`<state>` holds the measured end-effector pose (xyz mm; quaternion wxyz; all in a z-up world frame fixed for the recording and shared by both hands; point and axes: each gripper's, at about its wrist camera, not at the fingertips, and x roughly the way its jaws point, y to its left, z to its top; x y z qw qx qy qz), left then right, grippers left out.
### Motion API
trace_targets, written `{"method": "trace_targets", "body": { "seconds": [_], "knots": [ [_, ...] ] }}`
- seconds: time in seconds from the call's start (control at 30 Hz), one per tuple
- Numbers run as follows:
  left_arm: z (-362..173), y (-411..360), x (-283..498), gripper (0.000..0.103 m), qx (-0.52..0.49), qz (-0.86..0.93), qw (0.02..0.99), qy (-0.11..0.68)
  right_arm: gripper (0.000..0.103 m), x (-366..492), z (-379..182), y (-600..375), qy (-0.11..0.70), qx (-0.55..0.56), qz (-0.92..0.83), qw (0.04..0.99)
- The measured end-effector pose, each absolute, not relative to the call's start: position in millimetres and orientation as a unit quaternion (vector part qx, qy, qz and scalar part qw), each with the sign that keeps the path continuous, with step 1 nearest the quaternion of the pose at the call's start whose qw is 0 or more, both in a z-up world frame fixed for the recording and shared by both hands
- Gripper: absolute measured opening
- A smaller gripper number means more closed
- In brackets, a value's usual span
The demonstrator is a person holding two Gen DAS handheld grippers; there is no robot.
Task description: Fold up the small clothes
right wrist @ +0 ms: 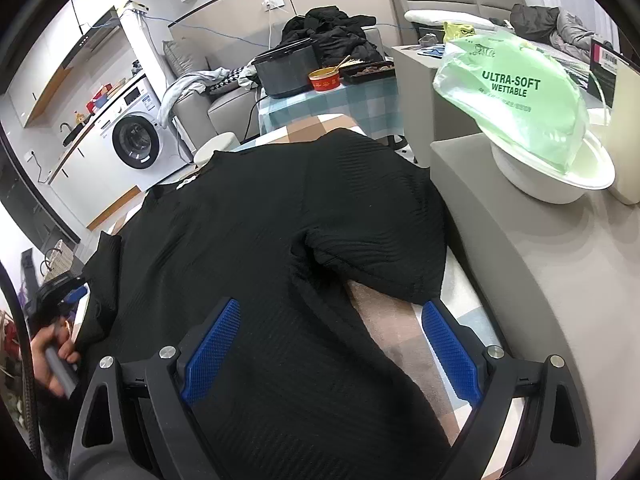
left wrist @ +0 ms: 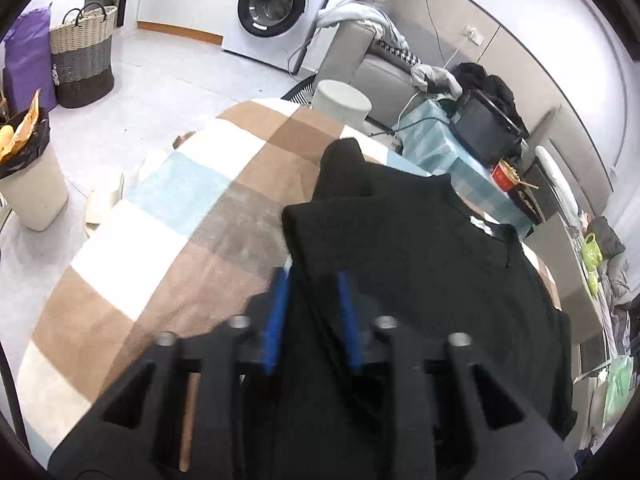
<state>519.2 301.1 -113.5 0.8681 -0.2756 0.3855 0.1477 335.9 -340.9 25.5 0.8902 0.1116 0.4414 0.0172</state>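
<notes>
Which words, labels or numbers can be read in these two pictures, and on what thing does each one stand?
"ULTRA-SOFT" on the green pack in the white bowl.
"WETTABLE" under it, on the same pack.
Smaller print below that on the pack: too small to read.
Sticker and panel on the washer: too blurred to read.
Label on the box behind the pack: too small to read.

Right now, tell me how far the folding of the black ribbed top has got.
Done: the black ribbed top lies spread on the checked blanket, its left sleeve already folded in. In hand: the left gripper has fabric between its narrow jaws; whether it pinches is unclear. The right gripper hangs open. Left: the other sleeve and the body folds.
</notes>
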Motion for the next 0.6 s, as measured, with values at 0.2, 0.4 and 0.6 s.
{"method": "trace_targets", "body": {
  "seconds": [0.2,0.4,0.6],
  "knots": [
    [-101.1,261.6,541.0,0.004,-0.248,0.1,0.896,0.355,0.094,330.0,18.8,-343.0,0.443,0.12,0.011,0.888],
    [-83.9,183.9,560.3,0.02,-0.2,-0.045,0.908,0.364,0.094,326.6,19.6,-346.9,0.44,0.123,0.001,0.889],
    [-84.3,175.0,539.0,0.053,-0.179,-0.012,0.907,0.381,0.094,329.7,16.9,-360.2,0.44,0.153,-0.02,0.885]
  ]
}}
